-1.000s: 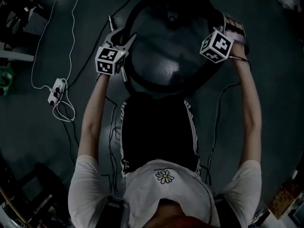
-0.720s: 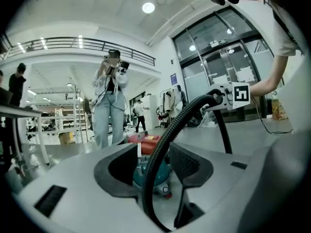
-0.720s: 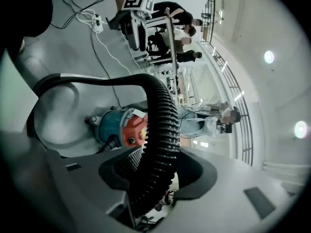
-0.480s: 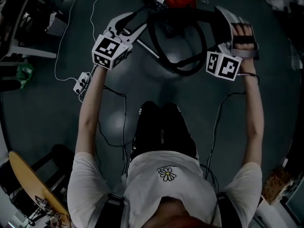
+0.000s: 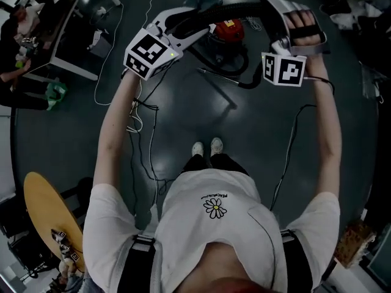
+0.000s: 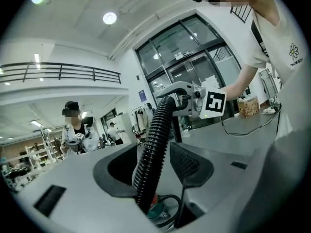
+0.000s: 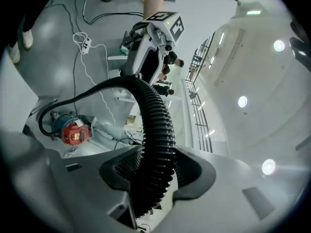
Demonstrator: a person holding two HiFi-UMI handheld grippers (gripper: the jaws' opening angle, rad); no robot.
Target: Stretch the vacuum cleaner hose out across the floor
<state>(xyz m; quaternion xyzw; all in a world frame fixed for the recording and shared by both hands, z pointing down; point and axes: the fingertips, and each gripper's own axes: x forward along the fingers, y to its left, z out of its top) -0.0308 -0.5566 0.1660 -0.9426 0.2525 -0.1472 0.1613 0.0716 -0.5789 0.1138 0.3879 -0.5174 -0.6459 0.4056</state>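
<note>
Holding the hose (image 5: 235, 8) above the floor (image 5: 183, 115), we clamp it in the left gripper (image 6: 155, 171) and right gripper (image 7: 155, 174), whose jaws have just been closing.

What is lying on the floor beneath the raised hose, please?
The red vacuum cleaner sits below the hose, with a thin metal rod lying beside it. The hose hides part of the cleaner.

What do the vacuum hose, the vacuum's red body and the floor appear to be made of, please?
The hose looks like flexible black plastic with a matte finish: it is closely ribbed and bends in a curve. The red body is probably moulded plastic, though it is too small to be sure. The floor seems to be a smooth, hard, dark grey coating or polished concrete, judging by its soft sheen.
</note>
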